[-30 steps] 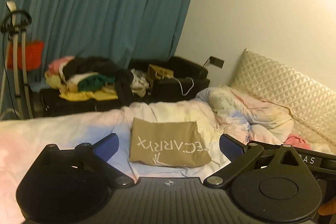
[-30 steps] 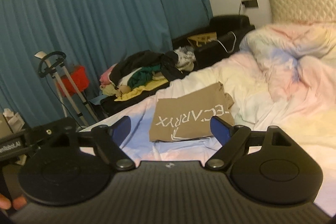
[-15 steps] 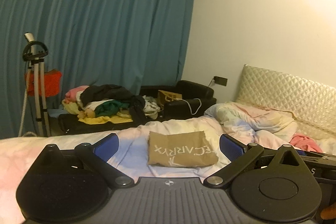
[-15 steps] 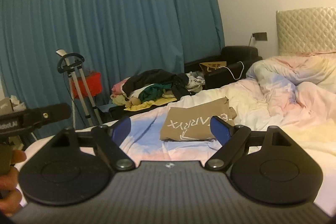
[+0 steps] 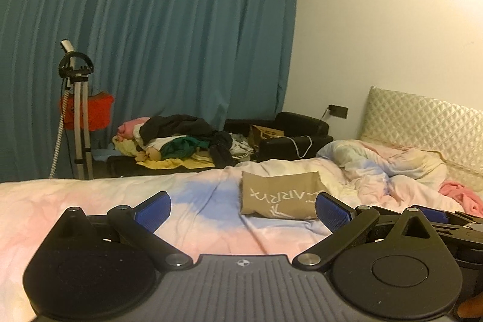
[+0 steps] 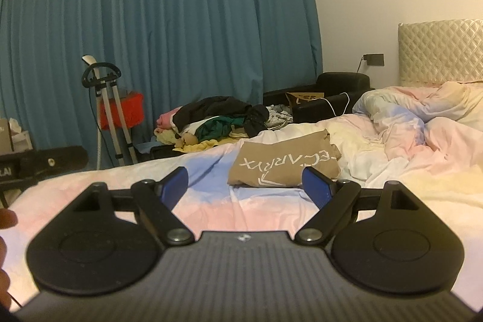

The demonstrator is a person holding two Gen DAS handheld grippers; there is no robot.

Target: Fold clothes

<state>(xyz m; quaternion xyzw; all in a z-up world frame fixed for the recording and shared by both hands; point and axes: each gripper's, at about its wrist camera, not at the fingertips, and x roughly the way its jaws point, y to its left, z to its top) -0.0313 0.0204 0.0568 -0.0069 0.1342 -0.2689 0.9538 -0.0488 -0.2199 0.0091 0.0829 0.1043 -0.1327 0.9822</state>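
Note:
A tan garment with white lettering (image 5: 279,196) lies folded into a neat rectangle on the pastel bed sheet (image 5: 120,195). It also shows in the right wrist view (image 6: 280,163). My left gripper (image 5: 243,208) is open and empty, held above the bed short of the garment. My right gripper (image 6: 244,186) is open and empty too, also short of the garment. The right gripper's body shows at the right edge of the left wrist view (image 5: 446,219).
A crumpled pastel duvet (image 6: 422,122) lies at the head of the bed by a quilted headboard (image 5: 422,125). A pink cloth (image 5: 462,192) lies on the bed. A pile of clothes (image 5: 178,141) sits on a black sofa beyond. A garment steamer stand (image 5: 77,110) stands by the blue curtain.
Both grippers have drawn back and levelled out, so the folded tan garment now looks smaller and farther off. Both stayed open and empty.

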